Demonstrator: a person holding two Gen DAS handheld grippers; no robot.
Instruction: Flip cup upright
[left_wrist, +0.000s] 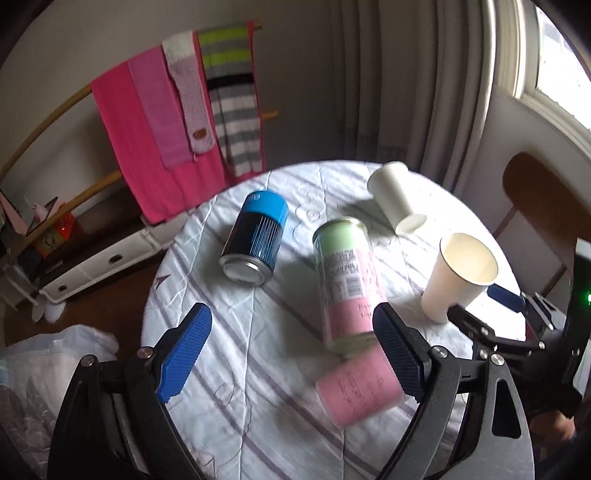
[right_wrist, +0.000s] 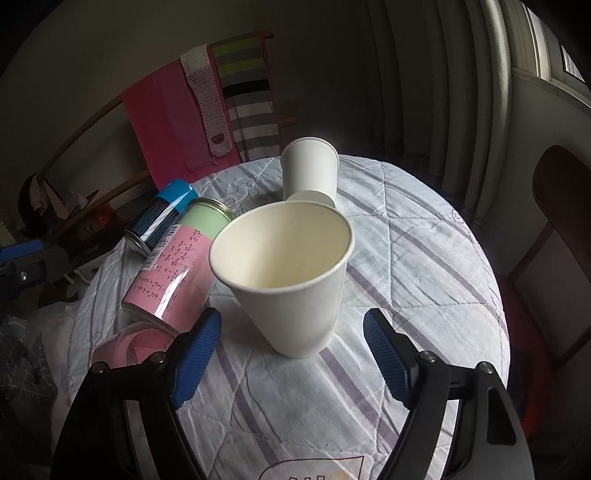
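Note:
A white paper cup (right_wrist: 295, 273) stands upright, mouth up, on the round table; it also shows in the left wrist view (left_wrist: 458, 277). My right gripper (right_wrist: 293, 350) is open, its blue pads on either side of the cup's base and clear of it. A second white paper cup (right_wrist: 310, 170) stands mouth down farther back; it also shows in the left wrist view (left_wrist: 397, 199). My left gripper (left_wrist: 291, 350) is open and empty above the near left of the table. The right gripper (left_wrist: 480, 306) shows in the left wrist view beside the upright cup.
The table wears a striped white cloth (left_wrist: 236, 295). A blue can (left_wrist: 256, 238), a green and pink can (left_wrist: 345, 280) and a pink paper roll (left_wrist: 360, 387) stand on it. A rack of pink and striped towels (left_wrist: 177, 118) stands behind; a wooden chair (left_wrist: 546, 210) is at right.

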